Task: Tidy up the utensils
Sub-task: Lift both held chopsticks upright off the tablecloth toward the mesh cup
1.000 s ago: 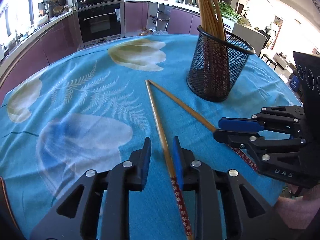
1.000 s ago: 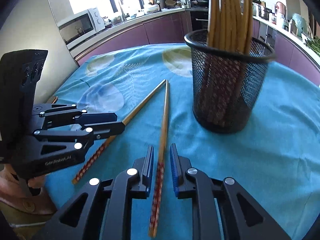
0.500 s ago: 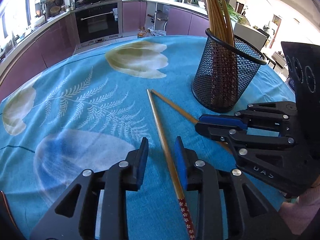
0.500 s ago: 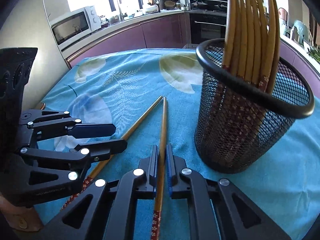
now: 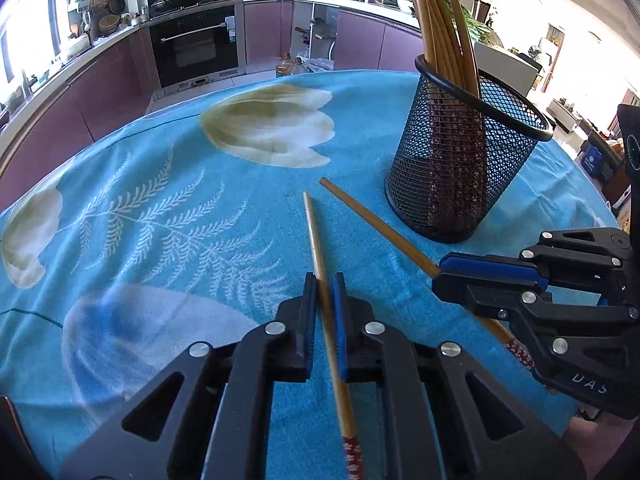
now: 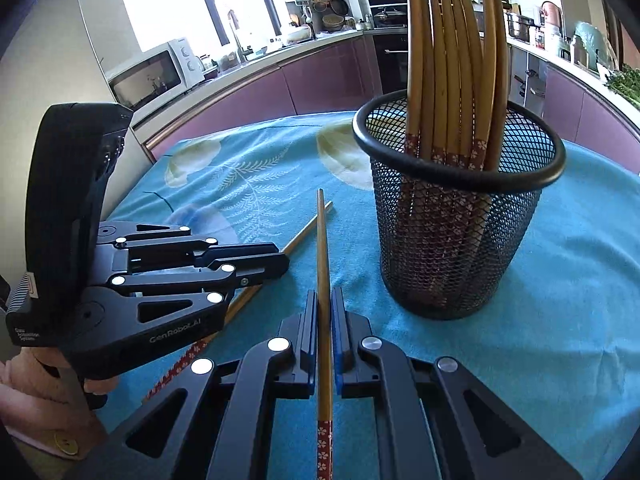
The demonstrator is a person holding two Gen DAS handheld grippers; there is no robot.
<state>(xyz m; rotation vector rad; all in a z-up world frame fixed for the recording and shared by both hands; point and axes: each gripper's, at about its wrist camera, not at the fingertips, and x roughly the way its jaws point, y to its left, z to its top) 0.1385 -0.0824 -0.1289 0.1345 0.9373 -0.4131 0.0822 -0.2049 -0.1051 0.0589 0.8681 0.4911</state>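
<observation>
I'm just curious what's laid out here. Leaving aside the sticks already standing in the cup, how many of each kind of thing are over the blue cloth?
Loose chopsticks: 2
Black mesh holder: 1
Handheld grippers, left gripper and right gripper: 2
Total: 5

surface: blue floral cloth (image 5: 168, 216) | oven (image 5: 196, 46) behind, purple cabinets (image 5: 360, 46) | microwave (image 6: 154, 74) on counter, by window (image 6: 160, 0)

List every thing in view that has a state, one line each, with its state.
left gripper: shut on the left chopstick
right gripper: shut on the right chopstick
mesh holder: upright on the tablecloth, holding a bundle of chopsticks
oven door: closed
</observation>
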